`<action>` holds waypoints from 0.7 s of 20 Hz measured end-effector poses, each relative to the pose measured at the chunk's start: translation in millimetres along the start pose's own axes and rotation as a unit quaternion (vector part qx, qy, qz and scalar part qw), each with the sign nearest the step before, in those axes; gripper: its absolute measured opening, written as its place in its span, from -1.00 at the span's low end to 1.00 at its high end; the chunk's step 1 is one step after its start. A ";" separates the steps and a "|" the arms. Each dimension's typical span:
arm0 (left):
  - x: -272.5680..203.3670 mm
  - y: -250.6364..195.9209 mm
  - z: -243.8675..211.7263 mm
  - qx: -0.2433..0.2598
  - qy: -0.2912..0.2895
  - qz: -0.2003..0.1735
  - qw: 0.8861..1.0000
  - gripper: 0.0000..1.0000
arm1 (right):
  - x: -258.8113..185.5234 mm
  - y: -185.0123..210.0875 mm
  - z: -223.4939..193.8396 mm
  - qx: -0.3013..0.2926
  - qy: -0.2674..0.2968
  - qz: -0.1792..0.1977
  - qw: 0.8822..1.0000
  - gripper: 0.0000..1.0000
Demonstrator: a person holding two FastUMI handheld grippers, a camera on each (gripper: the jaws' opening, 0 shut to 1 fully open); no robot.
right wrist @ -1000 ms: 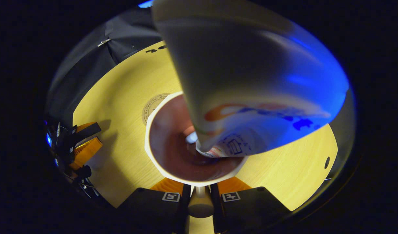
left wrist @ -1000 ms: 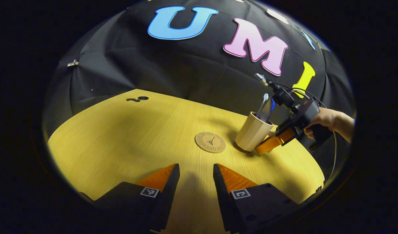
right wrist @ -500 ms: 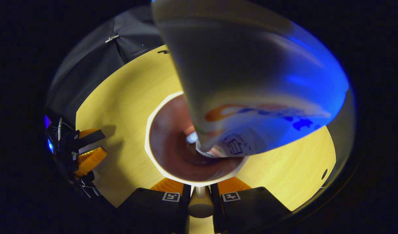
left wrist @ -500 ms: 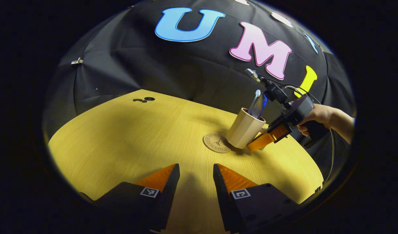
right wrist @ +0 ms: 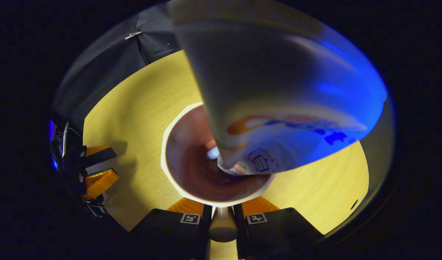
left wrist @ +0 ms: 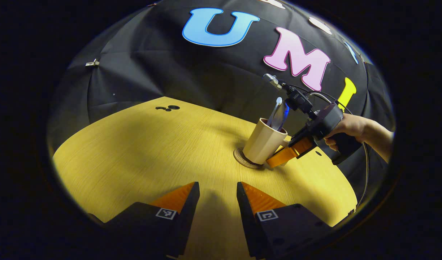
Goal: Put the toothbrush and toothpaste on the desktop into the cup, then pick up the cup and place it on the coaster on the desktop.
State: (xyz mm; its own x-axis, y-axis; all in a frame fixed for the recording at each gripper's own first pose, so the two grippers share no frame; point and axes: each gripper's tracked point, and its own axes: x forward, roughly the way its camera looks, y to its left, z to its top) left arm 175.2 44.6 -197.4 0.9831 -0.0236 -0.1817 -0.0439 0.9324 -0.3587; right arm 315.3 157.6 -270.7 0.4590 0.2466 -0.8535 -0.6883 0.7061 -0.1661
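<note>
A beige cup (left wrist: 261, 141) stands tilted over the round cork coaster (left wrist: 241, 159), which peeks out at its base. A toothbrush (left wrist: 274, 110) and a toothpaste tube (left wrist: 282, 115) stick out of the cup. My right gripper (left wrist: 283, 156), held by a hand (left wrist: 347, 126), is shut on the cup's handle. In the right gripper view the cup's rim (right wrist: 170, 137) and the big toothpaste tube (right wrist: 278, 101) loom close, and my right gripper (right wrist: 222, 213) clamps the handle (right wrist: 222, 227). My left gripper (left wrist: 218, 193) hovers open near the table's front edge, with nothing between its fingers.
The yellow wooden table (left wrist: 134, 151) has small dark holes (left wrist: 168, 107) at its far left. The left gripper (right wrist: 94, 169) shows far off at the left of the right gripper view. A dark hole (right wrist: 354, 204) lies near the table's right edge.
My right gripper has carried the cup leftward from beside the coaster to over it, now covering most of it. The left gripper stays open and roughly in place.
</note>
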 end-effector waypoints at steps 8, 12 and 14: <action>-5.0 8.9 3.3 -0.009 -0.005 0.008 1.000 0.31 | 6.5 5.4 -0.7 -0.008 0.017 -0.001 1.000 -0.29; -6.5 15.0 1.4 -0.015 -0.004 0.012 1.000 0.32 | 10.2 3.9 0.7 0.000 0.017 -0.002 1.000 -0.46; -5.9 15.3 1.5 -0.016 -0.003 0.013 1.000 0.31 | 11.5 5.4 1.1 -0.003 0.018 -0.005 1.000 -0.35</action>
State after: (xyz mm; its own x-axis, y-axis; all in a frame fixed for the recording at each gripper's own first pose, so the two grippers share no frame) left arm 169.0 59.6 -200.4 0.9825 0.0026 -0.1863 -0.0749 0.9210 -0.3823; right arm 317.4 165.1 -280.9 0.4457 0.2156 -0.8688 -0.6872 0.7043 -0.1777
